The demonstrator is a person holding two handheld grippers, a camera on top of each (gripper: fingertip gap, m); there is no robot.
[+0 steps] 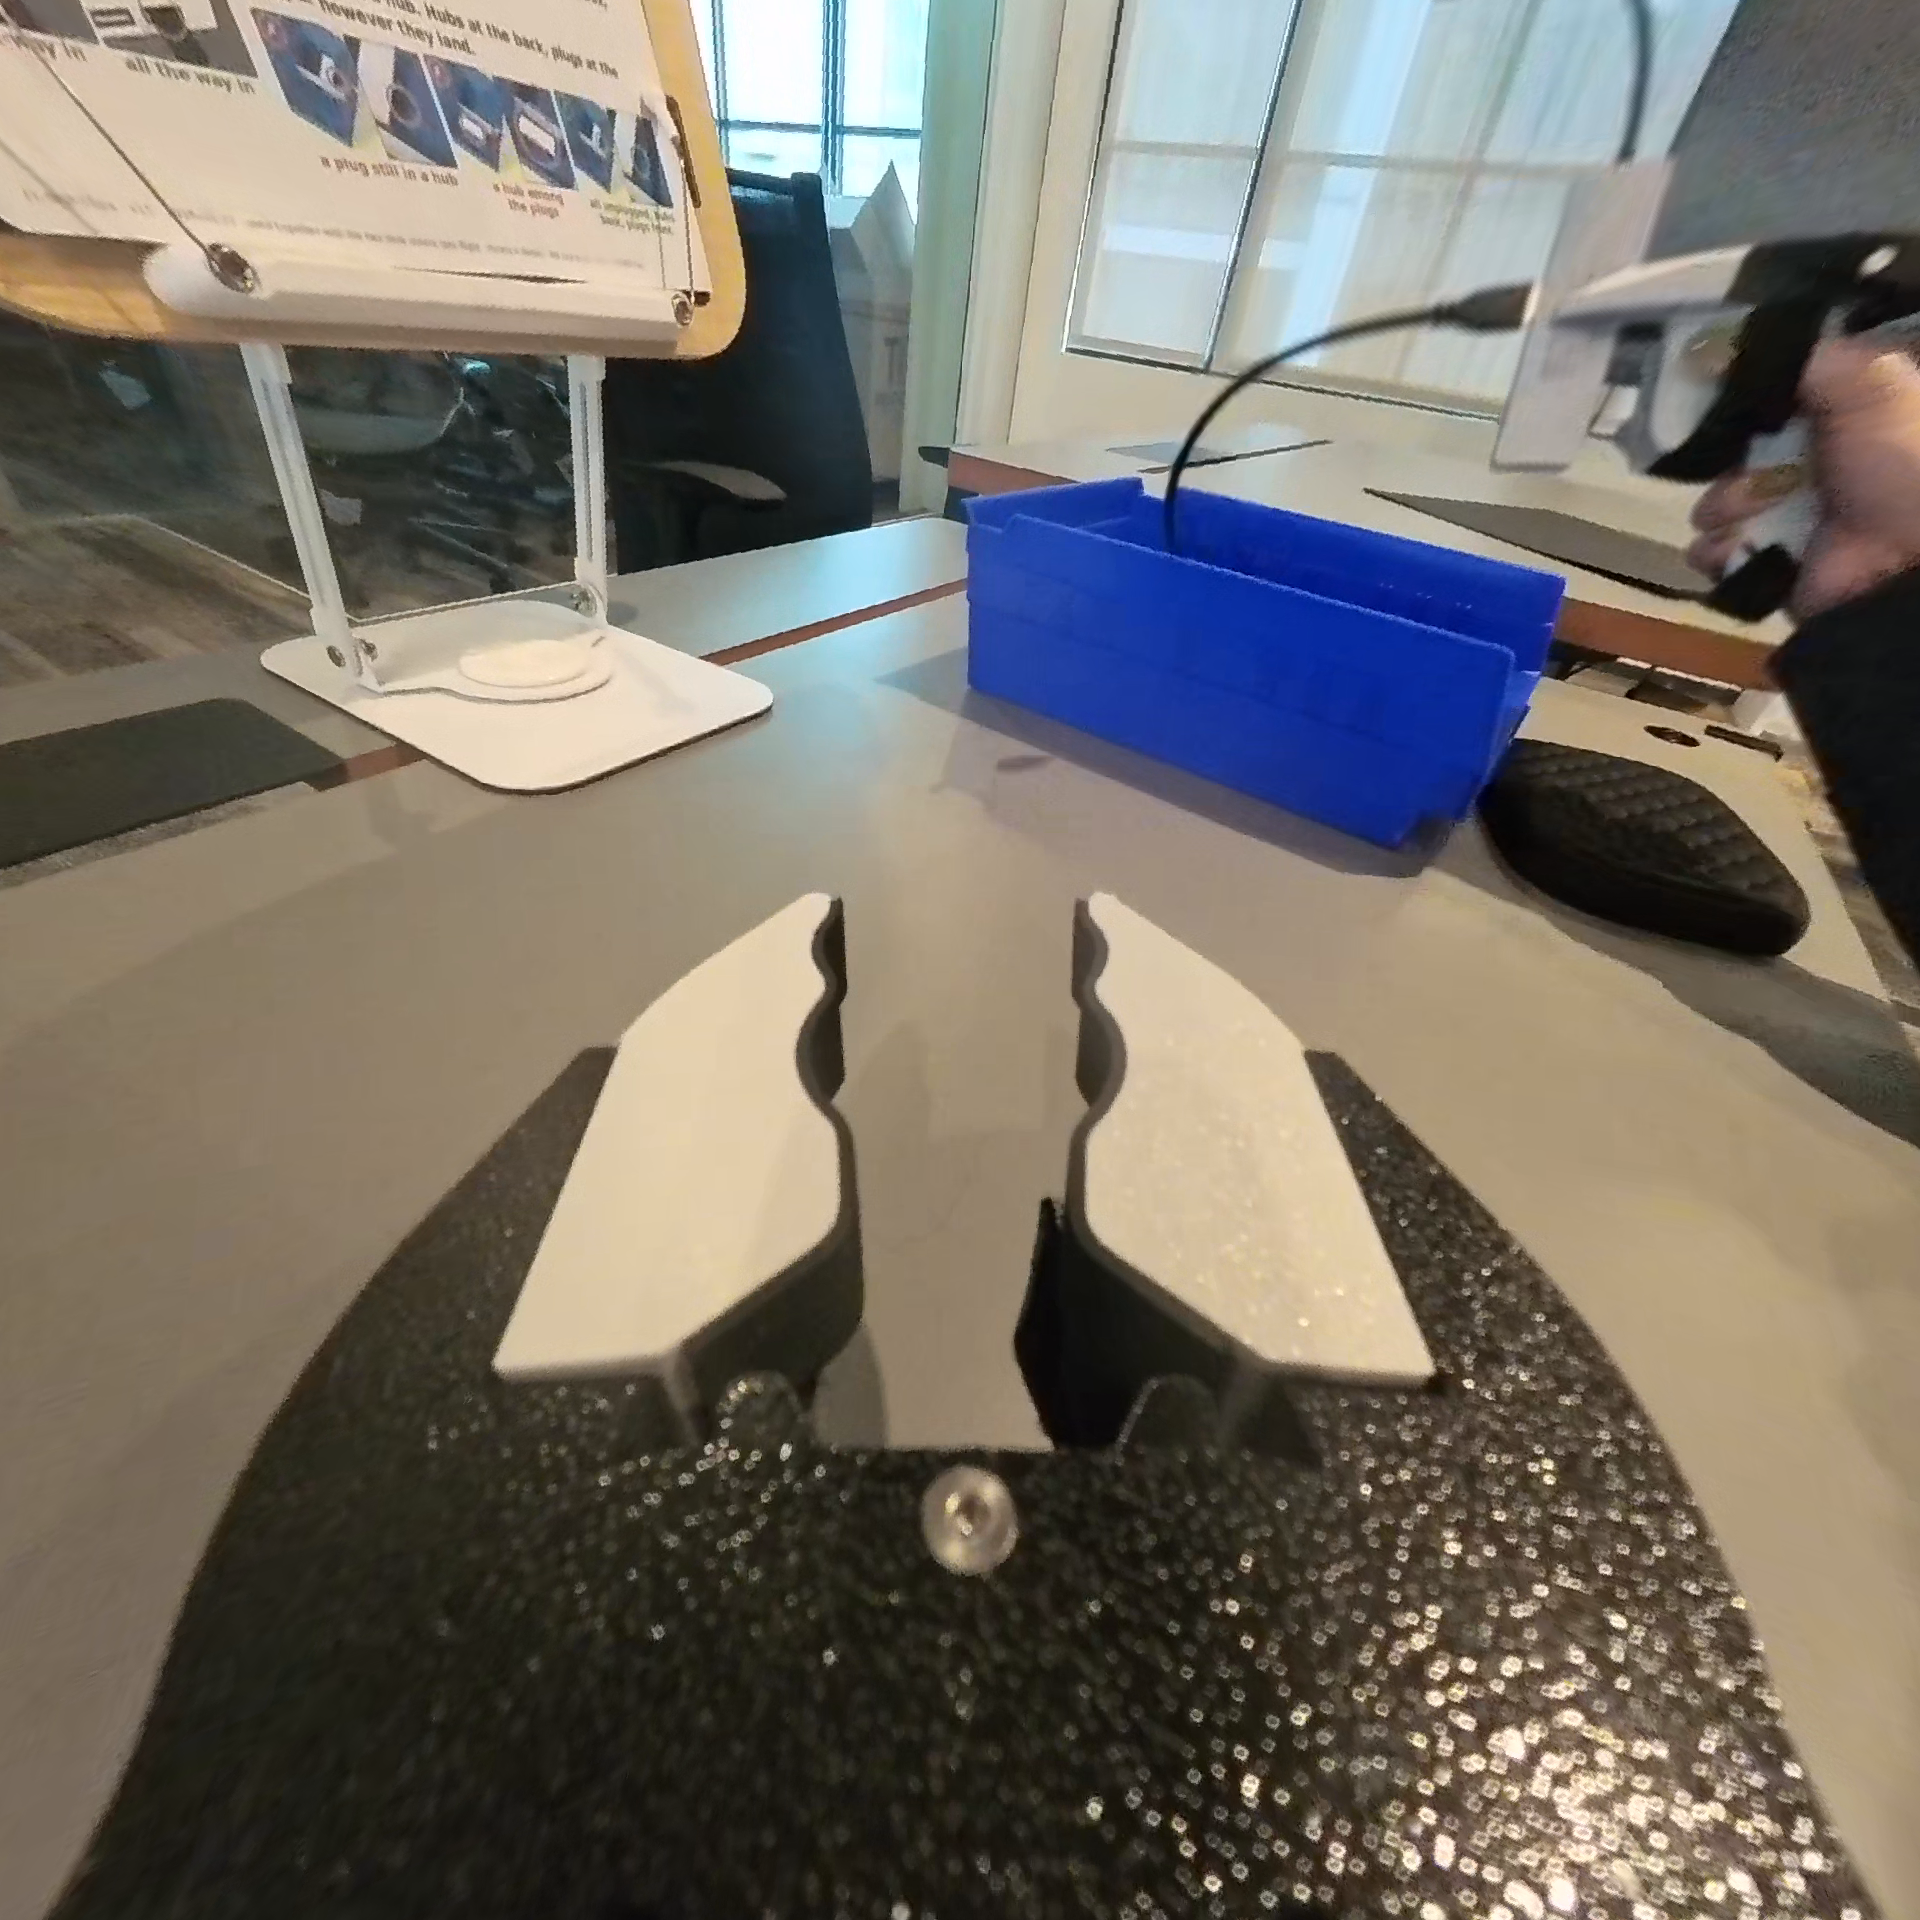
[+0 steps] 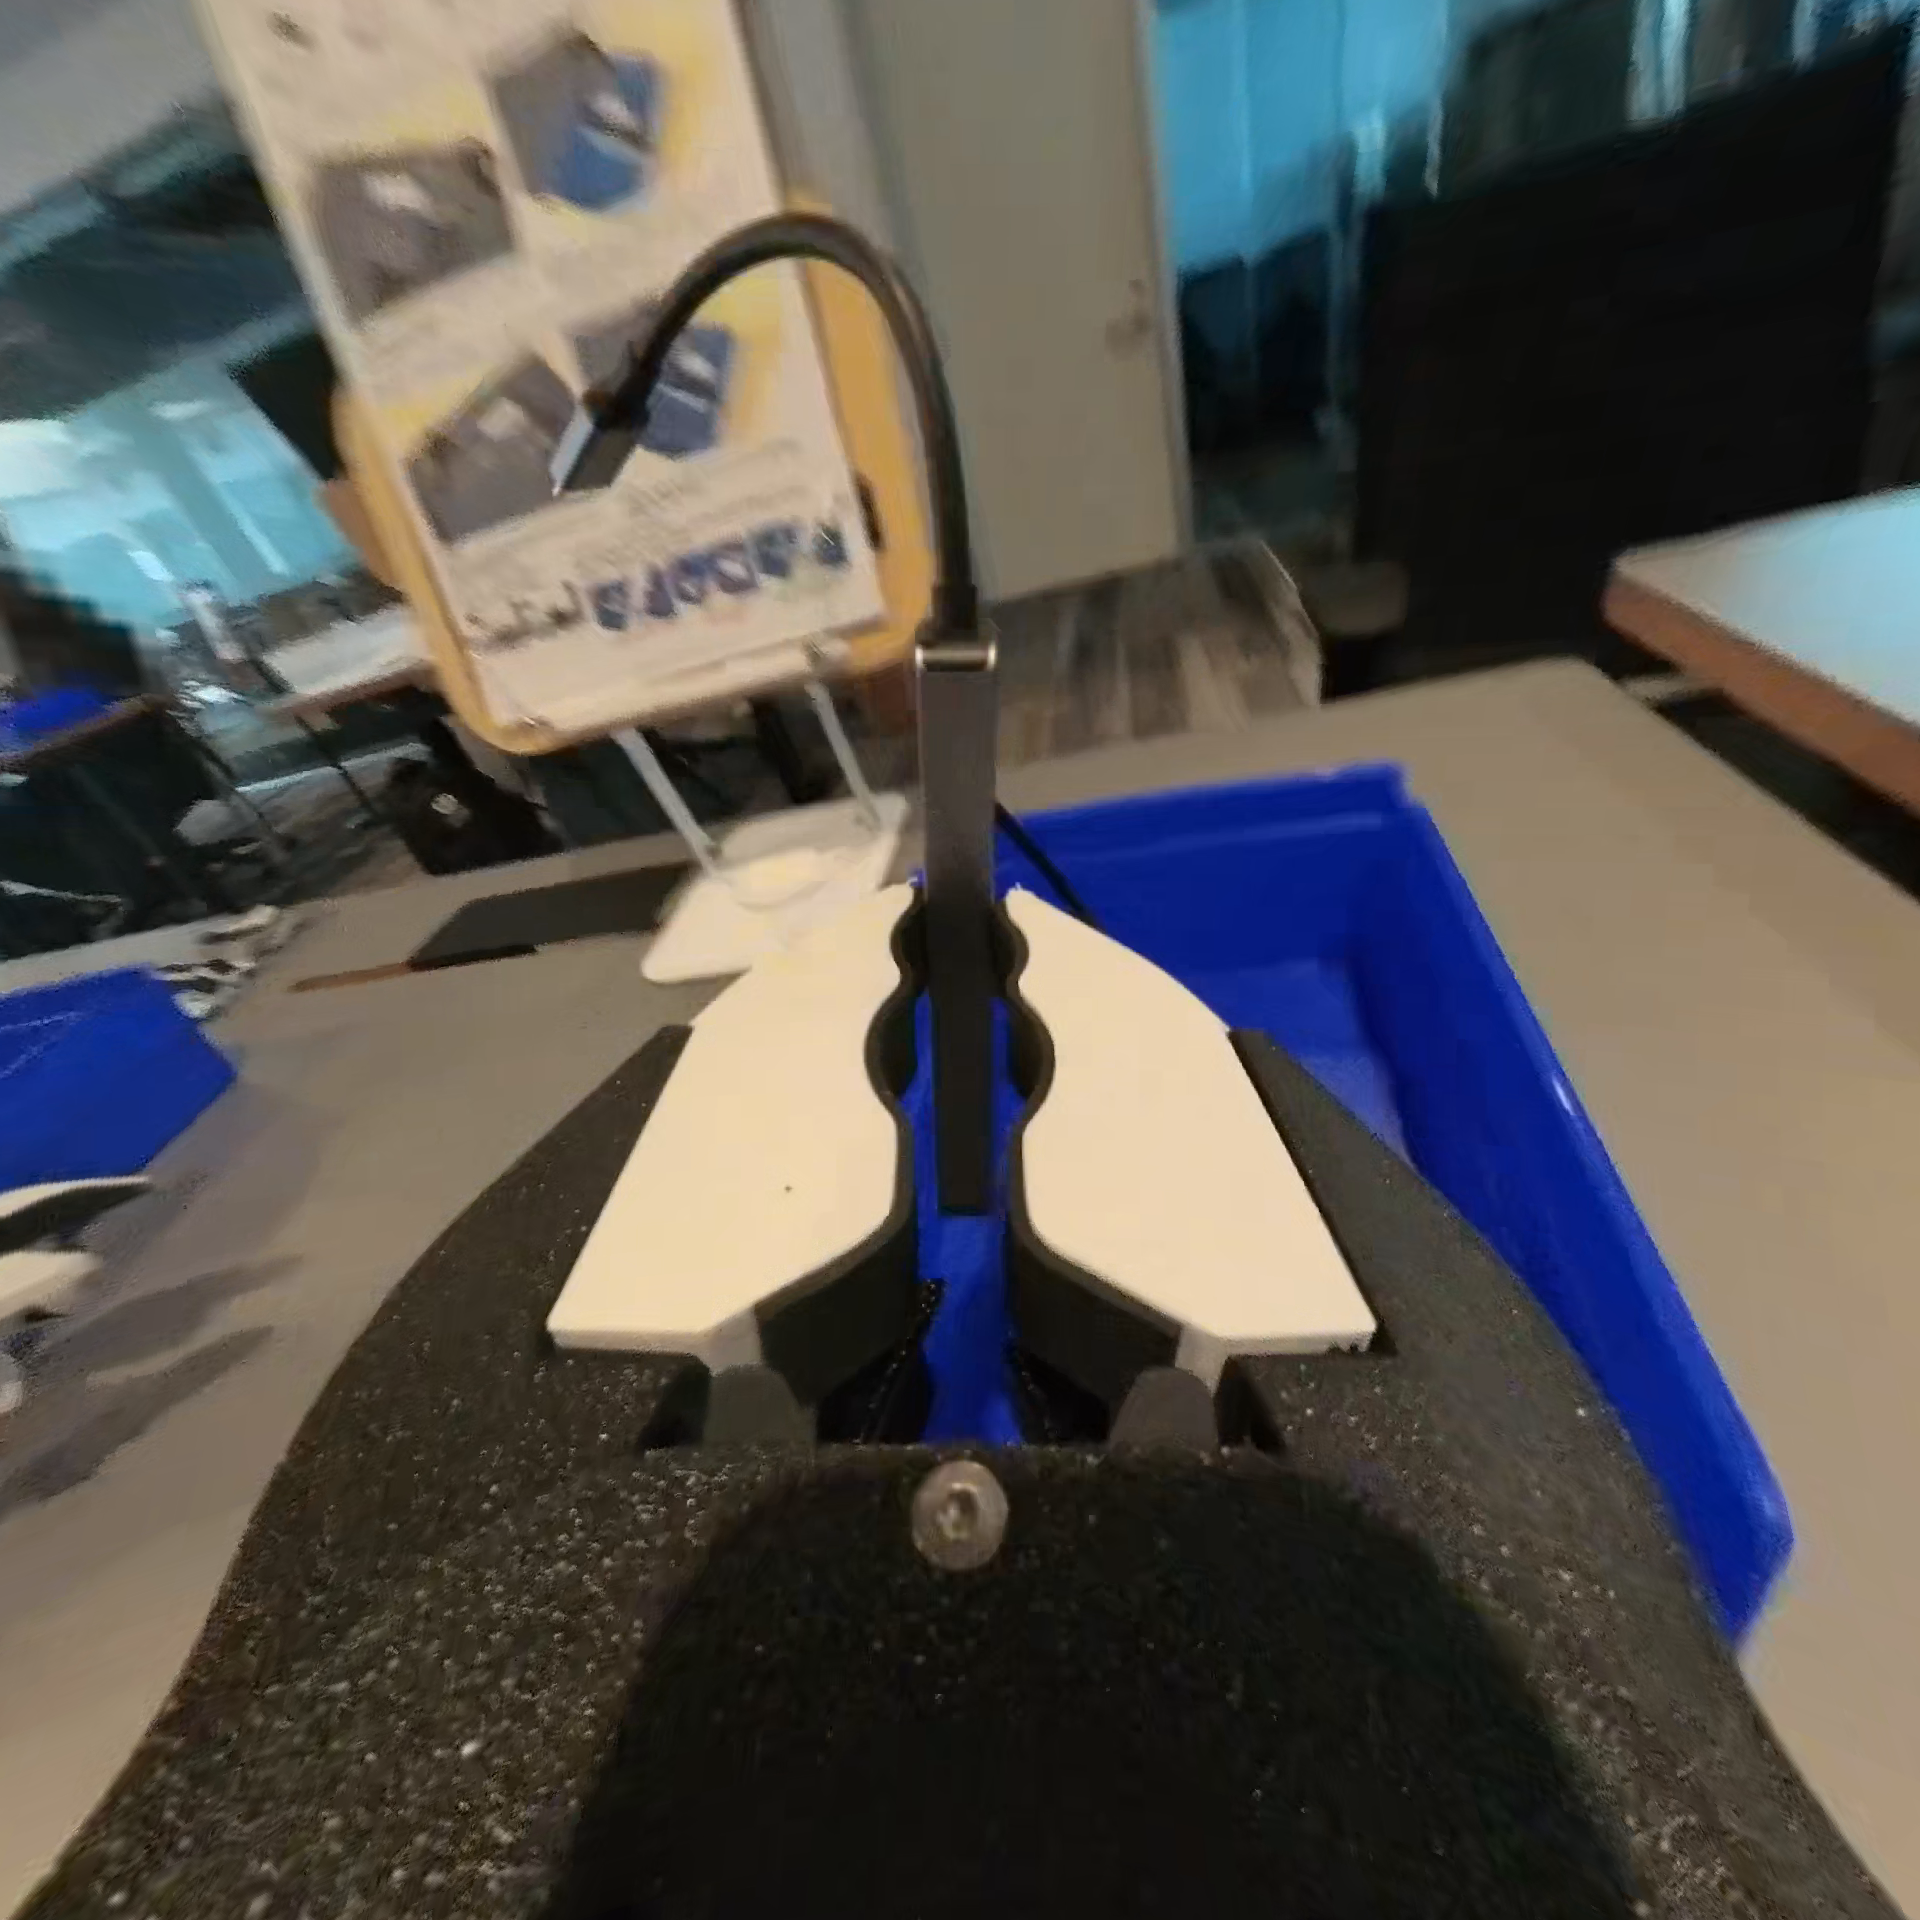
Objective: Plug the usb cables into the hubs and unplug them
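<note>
1. The grey bench fills the left wrist view, with a white document stand at far left holding an instruction sheet; the right wrist view shows that stand only blurred and farther off.
2. The blue bin sits at far right on the bench, with a black quilted pad just right of it, a thing the right wrist view does not show.
3. The left gripper hovers over bare bench, jaws released with nothing between them.
4. The right gripper, above the bin, has its jaws clenched on a slim dark hub, which stands upright past the fingertips.
5. The hub's black cable arches left to a loose USB plug hanging in the air.
</note>
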